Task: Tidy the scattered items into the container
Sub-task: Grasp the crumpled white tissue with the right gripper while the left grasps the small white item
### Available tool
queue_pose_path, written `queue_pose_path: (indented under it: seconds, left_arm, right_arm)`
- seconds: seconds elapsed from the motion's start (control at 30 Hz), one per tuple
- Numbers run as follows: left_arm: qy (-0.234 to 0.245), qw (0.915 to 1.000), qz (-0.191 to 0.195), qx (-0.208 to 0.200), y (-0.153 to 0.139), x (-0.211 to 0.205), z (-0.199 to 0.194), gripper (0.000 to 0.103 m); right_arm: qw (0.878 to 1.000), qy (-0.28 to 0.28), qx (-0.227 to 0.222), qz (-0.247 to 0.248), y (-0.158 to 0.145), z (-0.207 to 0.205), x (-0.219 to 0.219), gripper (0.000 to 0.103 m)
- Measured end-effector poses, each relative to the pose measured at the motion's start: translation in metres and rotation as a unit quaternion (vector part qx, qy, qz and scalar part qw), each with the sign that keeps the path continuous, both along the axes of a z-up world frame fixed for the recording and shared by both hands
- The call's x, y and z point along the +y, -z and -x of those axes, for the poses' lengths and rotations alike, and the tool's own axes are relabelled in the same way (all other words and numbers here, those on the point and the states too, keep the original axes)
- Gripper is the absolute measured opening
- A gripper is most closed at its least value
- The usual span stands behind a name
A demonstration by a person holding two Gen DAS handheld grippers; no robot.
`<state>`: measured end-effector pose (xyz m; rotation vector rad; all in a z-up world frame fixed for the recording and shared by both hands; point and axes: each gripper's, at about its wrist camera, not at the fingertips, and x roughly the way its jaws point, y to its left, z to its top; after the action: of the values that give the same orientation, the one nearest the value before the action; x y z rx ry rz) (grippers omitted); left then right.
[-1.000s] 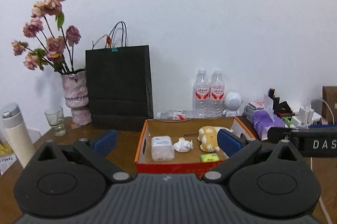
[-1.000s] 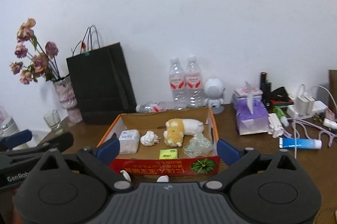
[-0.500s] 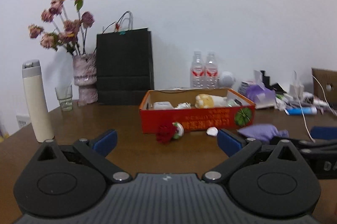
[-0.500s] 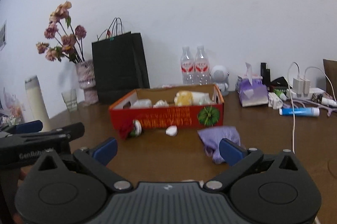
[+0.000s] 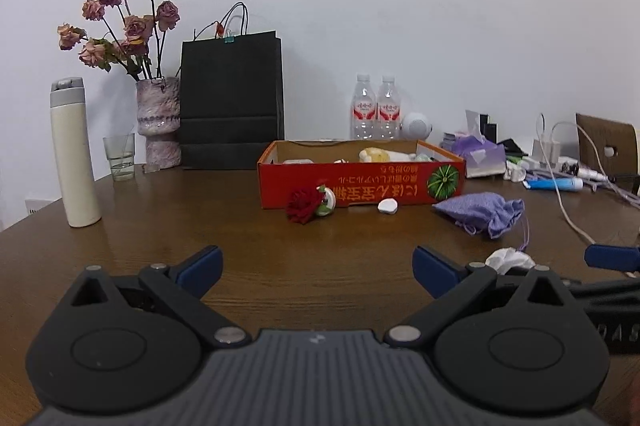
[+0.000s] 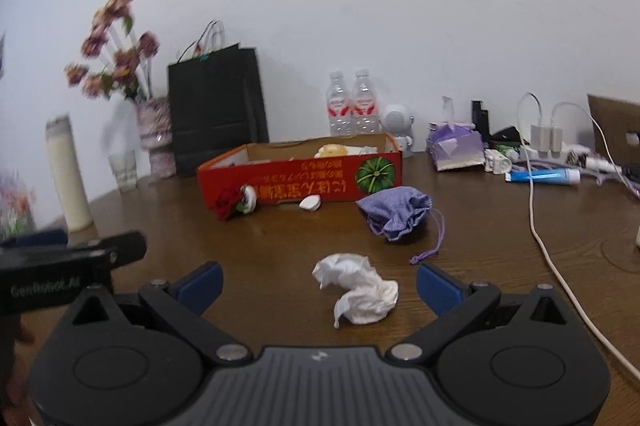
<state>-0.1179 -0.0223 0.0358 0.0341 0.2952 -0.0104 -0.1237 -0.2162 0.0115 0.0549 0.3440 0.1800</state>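
White crumpled tissue (image 6: 357, 288) lies between the right tongs' (image 6: 319, 284) spread fingers.

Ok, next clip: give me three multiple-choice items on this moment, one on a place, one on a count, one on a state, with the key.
1. Where does the crumpled white tissue lie?
A. Inside the orange box
B. On the table between the right claw's open fingers
C. On top of the purple pouch

2. How many upright water bottles stand behind the orange box?
A. One
B. Two
C. Four

3. What state is the right claw in?
A. Open, holding nothing
B. Shut on the tissue
C. Shut on the purple pouch

Key: 1 B, the right wrist view shows the tissue on the bare wood between the blue fingertips. 2 B, two red-labelled bottles stand side by side. 3 A, the fingers are spread wide and the purple pouch lies further off, untouched.
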Motion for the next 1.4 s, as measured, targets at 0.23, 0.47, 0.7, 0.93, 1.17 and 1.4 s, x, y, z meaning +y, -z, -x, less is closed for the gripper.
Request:
queue_pose_path:
  seconds: [0.23,0.47,0.7,0.93,1.17,1.4]
  left_arm:
    - [0.002,0.9999,0.003,0.014,0.006,0.003,-0.004,0.103]
    - [-0.008,0.9992,0.007,0.038,0.006,0.012,-0.017,0.103]
    - [0.016,0.9975,0.011,0.068,-0.001,0.012,-0.049,0.103]
    - [0.140,0.9843,-0.011,0.107,-0.011,-0.017,-0.127,0.089]
    - [0.148,0.9766,-0.044,0.149,0.009,-0.063,-0.228,0.070]
    - [0.140,0.9738,-0.042,0.174,0.020,-0.071,-0.284,0.059]
  right_arm:
    - [1.000,-0.008,0.010,0.003,0.003,-0.001,0.004,0.102]
    - [0.997,0.004,0.063,0.034,-0.007,-0.036,-0.008,0.075]
    - [0.989,-0.011,0.148,0.022,-0.001,-0.087,-0.017,0.035]
    - [0.989,-0.013,0.145,0.024,-0.001,-0.104,-0.020,0.017]
    - [0.994,-0.003,0.112,0.011,-0.026,-0.130,-0.037,0.017]
    - [0.997,-0.012,0.080,-0.003,-0.040,-0.145,-0.045,0.018]
